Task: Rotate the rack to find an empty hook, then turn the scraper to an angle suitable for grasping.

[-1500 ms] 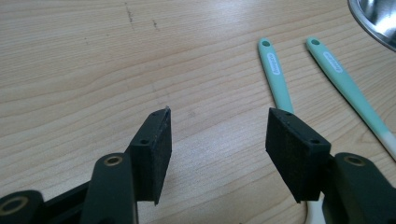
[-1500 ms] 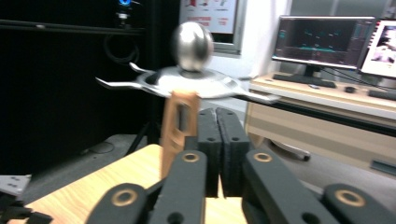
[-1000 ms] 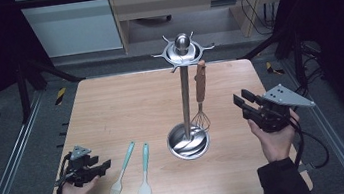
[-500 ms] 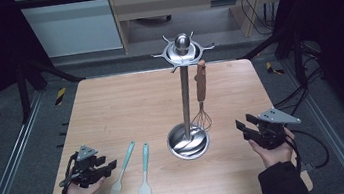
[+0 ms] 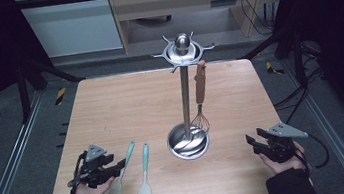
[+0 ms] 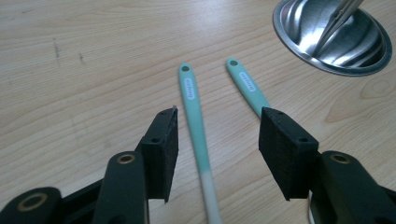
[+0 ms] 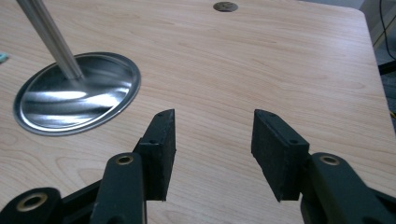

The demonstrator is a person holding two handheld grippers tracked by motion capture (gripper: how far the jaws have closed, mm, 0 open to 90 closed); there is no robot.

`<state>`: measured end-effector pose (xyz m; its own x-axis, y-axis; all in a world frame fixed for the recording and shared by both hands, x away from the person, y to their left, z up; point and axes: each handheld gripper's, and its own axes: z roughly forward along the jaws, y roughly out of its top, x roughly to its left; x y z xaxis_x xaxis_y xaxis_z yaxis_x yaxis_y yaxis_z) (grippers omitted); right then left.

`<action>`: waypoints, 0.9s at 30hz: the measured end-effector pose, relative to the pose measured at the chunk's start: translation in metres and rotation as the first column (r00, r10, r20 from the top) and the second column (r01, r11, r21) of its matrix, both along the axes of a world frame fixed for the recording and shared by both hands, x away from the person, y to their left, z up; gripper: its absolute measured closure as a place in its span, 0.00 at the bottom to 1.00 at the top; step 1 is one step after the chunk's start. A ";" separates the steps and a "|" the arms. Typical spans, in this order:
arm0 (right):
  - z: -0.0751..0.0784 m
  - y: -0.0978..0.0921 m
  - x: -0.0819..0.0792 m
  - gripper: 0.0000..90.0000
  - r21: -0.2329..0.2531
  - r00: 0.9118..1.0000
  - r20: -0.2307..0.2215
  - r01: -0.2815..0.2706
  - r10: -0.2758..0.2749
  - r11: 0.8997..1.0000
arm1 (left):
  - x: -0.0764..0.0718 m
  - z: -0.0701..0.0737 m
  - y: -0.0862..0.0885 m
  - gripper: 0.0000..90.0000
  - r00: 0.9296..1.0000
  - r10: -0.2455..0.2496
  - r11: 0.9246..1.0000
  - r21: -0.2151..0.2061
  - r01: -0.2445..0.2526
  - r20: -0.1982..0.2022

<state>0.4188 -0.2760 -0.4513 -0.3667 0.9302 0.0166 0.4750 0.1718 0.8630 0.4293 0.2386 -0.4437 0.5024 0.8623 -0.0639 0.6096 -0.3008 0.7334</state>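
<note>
A whisk [image 5: 201, 115] hangs on the rack [image 5: 186, 100]; two spatulas [image 5: 142, 174] remain on the worktop [image 5: 125, 103], left tool [image 6: 217, 140] open over one, right tool [image 7: 212, 140] open, empty.

Whisk [image 5: 201, 121] hangs on steel stand [image 5: 186, 100] (table [image 5: 125, 103] beneath)

2 teal-handled spatulas [image 6: 196, 112] [image 6: 246, 87] flat on the table, side by side, handles toward the stand
</note>
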 end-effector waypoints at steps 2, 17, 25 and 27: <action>0.000 -0.001 0.001 0.55 -0.001 1.000 0.009 0.001 -0.001 1.000 | 0.000 -0.001 -0.005 0.51 1.000 -0.009 1.000 0.003 0.009 -0.001; -0.006 0.006 0.007 0.53 -0.022 0.999 -0.043 -0.033 0.032 0.999 | -0.003 -0.013 -0.042 0.56 0.998 -0.063 0.996 0.062 0.064 -0.017; -0.008 0.009 0.008 0.53 -0.038 0.998 -0.040 -0.045 0.043 0.998 | -0.004 -0.022 -0.057 0.68 0.995 -0.074 0.993 0.090 0.080 -0.071; -0.007 0.010 0.008 0.53 -0.043 0.998 -0.040 -0.049 0.047 0.998 | -0.005 -0.025 -0.060 0.69 0.993 -0.081 0.992 0.090 0.089 -0.088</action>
